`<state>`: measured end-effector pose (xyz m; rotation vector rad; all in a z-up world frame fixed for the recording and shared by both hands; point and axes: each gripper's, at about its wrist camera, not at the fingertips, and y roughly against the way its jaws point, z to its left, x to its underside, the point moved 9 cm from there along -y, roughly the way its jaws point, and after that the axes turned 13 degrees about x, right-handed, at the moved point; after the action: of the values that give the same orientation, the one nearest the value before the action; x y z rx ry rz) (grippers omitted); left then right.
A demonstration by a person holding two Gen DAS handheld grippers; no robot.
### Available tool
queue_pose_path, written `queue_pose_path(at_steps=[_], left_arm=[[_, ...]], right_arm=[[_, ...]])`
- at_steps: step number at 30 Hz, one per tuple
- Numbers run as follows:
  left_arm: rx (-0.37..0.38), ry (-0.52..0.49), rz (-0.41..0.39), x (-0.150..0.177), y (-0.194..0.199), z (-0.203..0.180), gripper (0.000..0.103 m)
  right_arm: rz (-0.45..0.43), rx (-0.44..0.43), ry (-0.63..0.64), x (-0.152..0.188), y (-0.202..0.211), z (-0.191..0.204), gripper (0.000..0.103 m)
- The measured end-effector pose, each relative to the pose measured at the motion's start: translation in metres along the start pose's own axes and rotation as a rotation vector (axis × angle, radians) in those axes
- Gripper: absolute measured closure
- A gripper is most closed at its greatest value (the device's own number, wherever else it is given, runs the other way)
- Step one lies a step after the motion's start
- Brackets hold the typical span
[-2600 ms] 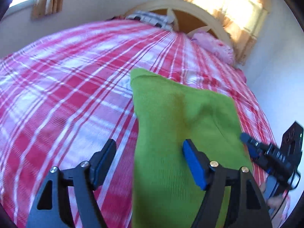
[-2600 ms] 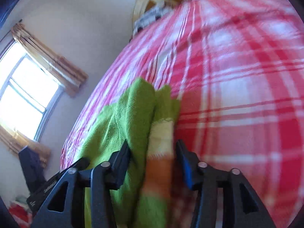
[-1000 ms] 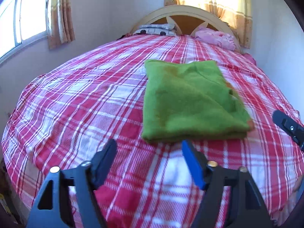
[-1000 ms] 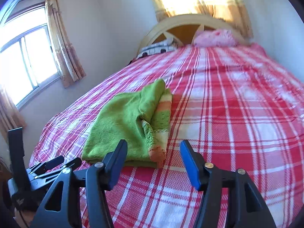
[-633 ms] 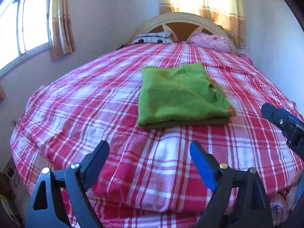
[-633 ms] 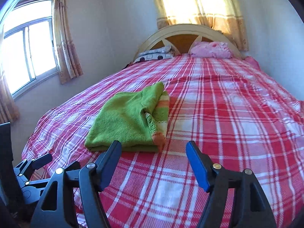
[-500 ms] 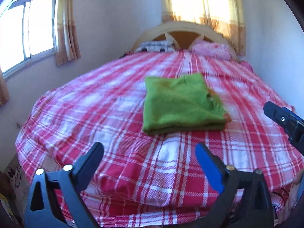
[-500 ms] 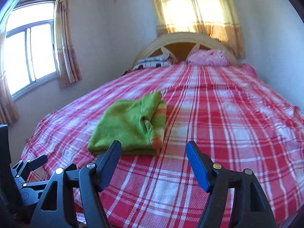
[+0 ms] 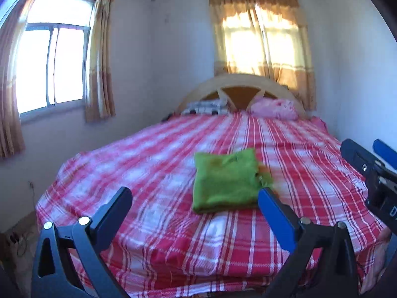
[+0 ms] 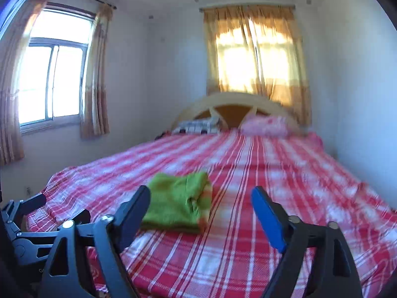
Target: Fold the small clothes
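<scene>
A small green garment (image 9: 224,181) with orange and pale trim lies folded into a flat rectangle on the red plaid bedspread (image 9: 153,159), near the foot of the bed. In the right wrist view the folded green garment (image 10: 177,202) sits left of centre, its striped trim facing right. My left gripper (image 9: 196,197) hangs open, back from the bed, holding nothing. My right gripper (image 10: 201,197) is open too, its jaws still opening, with nothing between them. Both grippers are well short of the garment. The right gripper's fingers (image 9: 359,160) show at the right edge of the left wrist view.
A curved wooden headboard (image 9: 238,92) with a pink pillow (image 9: 274,109) and a checked pillow (image 9: 206,106) stands at the far end. Curtained windows (image 9: 49,67) are on the left and back walls. The bed's foot edge (image 9: 173,280) lies just below the grippers.
Both grippers let go of the green garment, pulled back and up from the bed, tilted more level and opened wider. The garment stays folded on the bedspread.
</scene>
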<state>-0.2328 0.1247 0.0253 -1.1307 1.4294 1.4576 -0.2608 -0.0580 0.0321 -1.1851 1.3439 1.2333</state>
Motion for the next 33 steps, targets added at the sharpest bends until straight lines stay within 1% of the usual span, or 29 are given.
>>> queue_pose_path(at_steps=[3, 5, 10, 14, 22, 33], left_arm=[[-0.024, -0.021, -0.037, -0.006, 0.007, -0.005, 0.0], [-0.027, -0.029, -0.042, -0.006, 0.007, -0.009, 0.0], [-0.002, -0.033, -0.016, -0.002, 0.005, -0.017, 0.0], [0.021, -0.007, -0.004, 0.001, 0.005, -0.02, 0.0], [0.027, -0.017, -0.002, 0.002, 0.007, -0.026, 0.0], [0.025, -0.011, 0.015, 0.004, 0.006, -0.026, 0.0]], right_arm=[[-0.041, 0.024, 0.005, -0.007, 0.011, -0.004, 0.01], [-0.038, 0.024, 0.0, -0.007, 0.012, -0.006, 0.01], [-0.002, 0.027, -0.022, -0.004, 0.007, -0.013, 0.01], [-0.014, 0.037, -0.027, -0.005, 0.009, -0.016, 0.01], [-0.033, 0.039, -0.02, -0.007, 0.015, -0.015, 0.01], [-0.016, 0.039, -0.031, -0.004, 0.015, -0.014, 0.01]])
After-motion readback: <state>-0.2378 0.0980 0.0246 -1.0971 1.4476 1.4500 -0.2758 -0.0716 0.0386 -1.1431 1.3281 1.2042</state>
